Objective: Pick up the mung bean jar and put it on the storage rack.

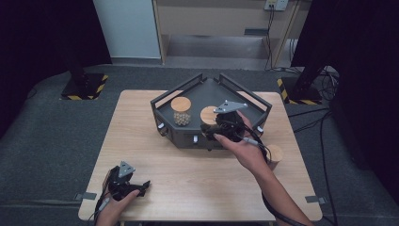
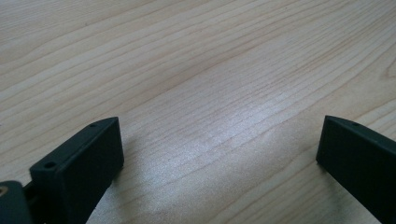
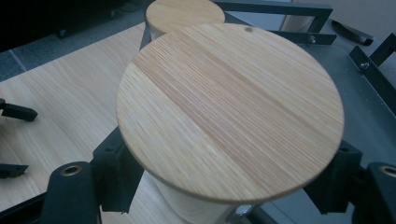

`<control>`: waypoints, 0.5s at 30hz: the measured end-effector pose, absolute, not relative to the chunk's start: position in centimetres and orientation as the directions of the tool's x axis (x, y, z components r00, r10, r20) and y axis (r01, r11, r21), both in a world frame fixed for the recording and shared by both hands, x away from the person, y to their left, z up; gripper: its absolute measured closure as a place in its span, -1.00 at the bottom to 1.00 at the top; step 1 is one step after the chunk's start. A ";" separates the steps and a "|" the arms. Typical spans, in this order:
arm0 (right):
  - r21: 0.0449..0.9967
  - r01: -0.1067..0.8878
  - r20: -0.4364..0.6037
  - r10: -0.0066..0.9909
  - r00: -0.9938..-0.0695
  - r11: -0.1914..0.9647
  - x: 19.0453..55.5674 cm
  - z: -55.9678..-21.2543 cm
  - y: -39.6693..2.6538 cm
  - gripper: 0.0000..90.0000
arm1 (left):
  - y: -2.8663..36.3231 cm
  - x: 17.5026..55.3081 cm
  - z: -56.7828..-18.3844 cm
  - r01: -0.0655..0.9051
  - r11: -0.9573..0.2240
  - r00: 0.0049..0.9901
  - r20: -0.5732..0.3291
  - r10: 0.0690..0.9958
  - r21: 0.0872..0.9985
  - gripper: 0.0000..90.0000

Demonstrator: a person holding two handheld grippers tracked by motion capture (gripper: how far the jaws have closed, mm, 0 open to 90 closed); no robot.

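The right gripper (image 1: 210, 130) clenched a wood-lidded jar (image 3: 229, 109) over the grey tray (image 1: 171, 134), one jar (image 1: 181, 112) placed, another (image 1: 274, 157) waiting on the worktop (image 1: 188, 174); the left gripper (image 1: 141, 186) rested released.

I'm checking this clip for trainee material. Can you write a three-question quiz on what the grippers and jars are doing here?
1. True or false: the right gripper is closed on a wooden-lidded jar.
2. What lies between the jaws of the left gripper?
A. a jar
B. bare table
C. a lid
3. How many wooden-lidded jars are in the high view, and where?

Key
1. True; it is held over the dark tray.
2. B; the jaws stand wide apart.
3. Three: one in the tray, one in the right gripper, one on the table right of the tray.
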State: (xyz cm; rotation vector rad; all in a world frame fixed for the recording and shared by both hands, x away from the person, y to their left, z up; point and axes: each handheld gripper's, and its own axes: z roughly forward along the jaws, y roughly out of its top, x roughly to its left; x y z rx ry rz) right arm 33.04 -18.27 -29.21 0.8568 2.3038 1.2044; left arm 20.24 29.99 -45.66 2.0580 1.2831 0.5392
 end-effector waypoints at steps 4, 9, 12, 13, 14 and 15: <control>0.834 0.339 -0.065 0.688 -0.723 0.435 33.7 -29.0 -18.1 -0.44 | 30.0 20.2 -45.7 0.634 -0.314 0.437 0.007 0.899 0.707 -1.00; 0.832 0.346 -0.067 0.697 -0.714 0.435 34.4 -28.9 -17.8 -0.44 | 30.0 20.2 -45.7 0.634 -0.314 0.437 0.007 0.899 0.707 -1.00; 0.831 0.349 -0.067 0.700 -0.711 0.434 34.8 -28.8 -17.6 -0.44 | 30.0 20.2 -45.7 0.634 -0.314 0.437 0.007 0.899 0.707 -1.00; 0.831 0.349 -0.067 0.700 -0.711 0.434 34.9 -28.8 -17.5 -0.44 | 30.0 20.2 -45.7 0.634 -0.314 0.437 0.007 0.899 0.707 -1.00; 0.830 0.348 -0.069 0.700 -0.711 0.435 35.0 -28.8 -17.4 -0.44 | 30.0 20.2 -45.7 0.634 -0.314 0.438 0.007 0.899 0.707 -1.00; 0.830 0.348 -0.070 0.700 -0.711 0.436 35.1 -28.7 -17.3 -0.44 | 30.0 20.2 -45.7 0.634 -0.314 0.437 0.007 0.899 0.707 -1.00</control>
